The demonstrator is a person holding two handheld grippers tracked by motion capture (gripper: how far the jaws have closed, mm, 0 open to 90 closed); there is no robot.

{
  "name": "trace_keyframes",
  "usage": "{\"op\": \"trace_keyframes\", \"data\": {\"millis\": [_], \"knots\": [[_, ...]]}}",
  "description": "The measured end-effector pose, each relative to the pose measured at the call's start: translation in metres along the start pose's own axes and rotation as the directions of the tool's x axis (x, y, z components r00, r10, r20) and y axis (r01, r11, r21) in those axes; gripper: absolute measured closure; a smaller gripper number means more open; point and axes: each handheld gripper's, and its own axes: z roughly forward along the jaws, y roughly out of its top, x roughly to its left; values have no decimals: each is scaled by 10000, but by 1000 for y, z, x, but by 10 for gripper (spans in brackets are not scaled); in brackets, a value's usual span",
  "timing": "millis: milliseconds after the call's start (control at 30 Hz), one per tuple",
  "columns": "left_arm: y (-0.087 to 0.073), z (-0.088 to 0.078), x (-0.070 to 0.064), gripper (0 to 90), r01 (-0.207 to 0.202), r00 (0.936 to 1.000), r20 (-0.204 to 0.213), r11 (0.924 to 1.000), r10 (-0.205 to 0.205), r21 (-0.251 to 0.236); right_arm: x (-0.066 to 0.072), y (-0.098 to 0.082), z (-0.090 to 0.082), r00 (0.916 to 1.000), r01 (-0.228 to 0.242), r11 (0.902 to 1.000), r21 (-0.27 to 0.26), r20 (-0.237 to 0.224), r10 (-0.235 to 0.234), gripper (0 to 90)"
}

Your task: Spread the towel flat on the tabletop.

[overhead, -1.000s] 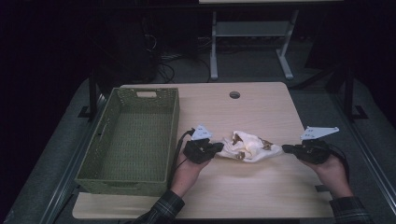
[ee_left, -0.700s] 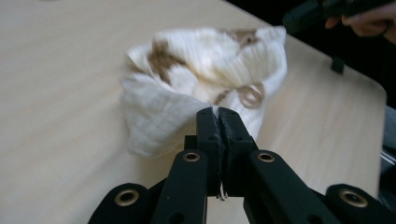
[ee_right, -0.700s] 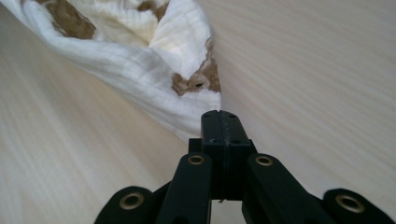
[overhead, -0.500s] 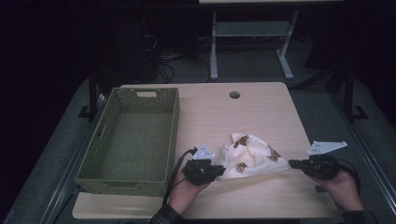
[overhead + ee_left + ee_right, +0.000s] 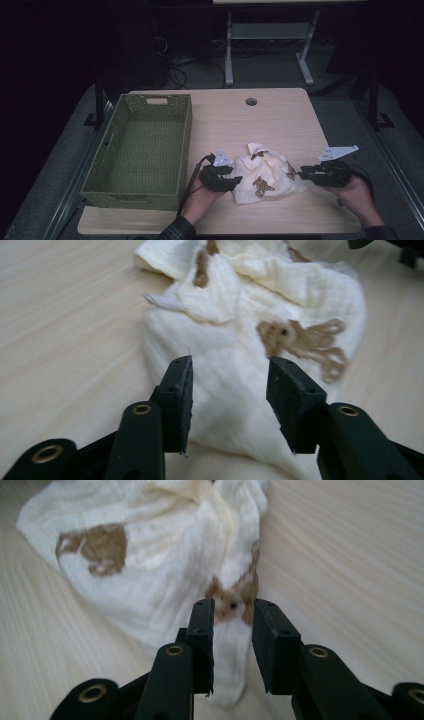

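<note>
A cream cloth [image 5: 265, 175] with brown animal prints lies crumpled on the wooden table [image 5: 260, 125], near its front edge. My left gripper [image 5: 237, 181] is at the cloth's left edge. In the left gripper view its jaws [image 5: 230, 365] have just been opening and stand apart over the cloth [image 5: 225, 315], not pressing it. At the cloth's right edge is my right gripper [image 5: 301, 175]. Its jaws [image 5: 233, 605] have just been opening too, and a narrow corner of cloth [image 5: 150, 565] lies loose between them.
A green woven basket [image 5: 185, 145], with nothing in it, stands on the left half of the table, close to my left hand. A round cable hole [image 5: 251, 101] sits near the far edge. Bare tabletop lies beyond the cloth.
The cloth, held stretched between both grippers a second ago, came down toward the front edge and now rests on the table. Both grippers opened and let it go.
</note>
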Motion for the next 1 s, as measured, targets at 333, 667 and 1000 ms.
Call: {"op": "trace_keyframes", "data": {"millis": [333, 667, 1000], "knots": [[1, 18, 7, 483, -151, 9989, -450, 9997, 159, 192, 14, 44, 23, 9934, 884, 9950, -469, -689, -916, 702], [-5, 27, 4, 481, -373, 9983, -420, 9982, 392, 461, 39, 92, 68, 9753, 1885, 9803, -596, -1056, -1940, 698], [-8, 30, 5, 480, -574, 9963, -598, 9950, 624, 822, 45, 117, 108, 9545, 2523, 9672, -299, -1565, -2538, 702]]}}
